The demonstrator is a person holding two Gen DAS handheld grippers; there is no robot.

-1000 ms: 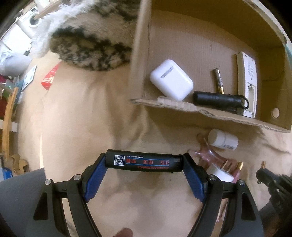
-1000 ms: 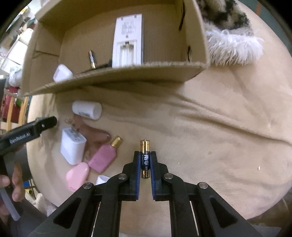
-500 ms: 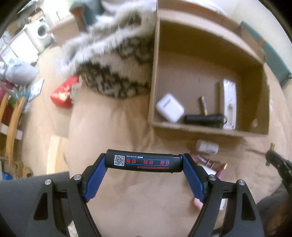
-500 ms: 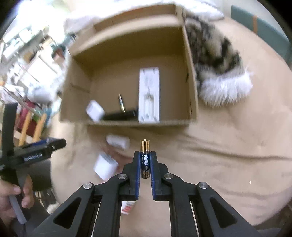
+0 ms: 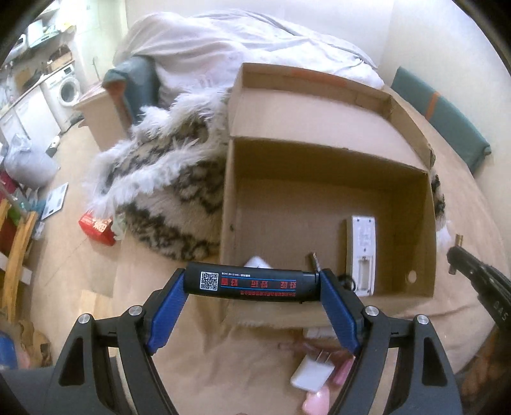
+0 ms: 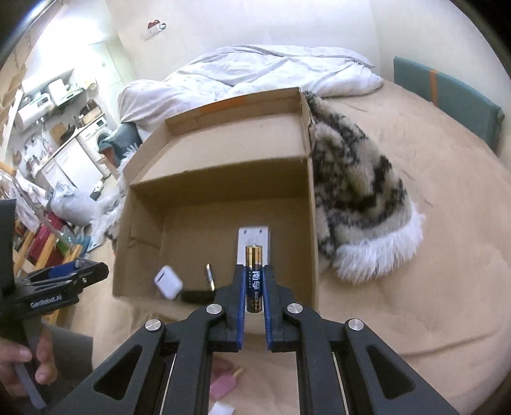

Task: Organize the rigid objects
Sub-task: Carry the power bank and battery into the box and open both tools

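Left gripper [image 5: 252, 284] clamps smooth black cylinder [image 5: 252, 284] endwise; right gripper [image 6: 254, 284] pinches glossy battery [image 6: 254, 277]; corrugated box [image 6: 313, 230] beyond.

You're over a tan bed [image 6: 431, 255], white duvet [image 6: 255, 70] behind, cream wall [image 6: 255, 22], washing machine [image 5: 68, 89] at left.

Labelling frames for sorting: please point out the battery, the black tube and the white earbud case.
battery [image 6: 254, 281]: right wrist view, blue label.
black tube [image 5: 252, 285]: left wrist view, middle of barrel.
white earbud case [image 6: 168, 282]: right wrist view, lid face.
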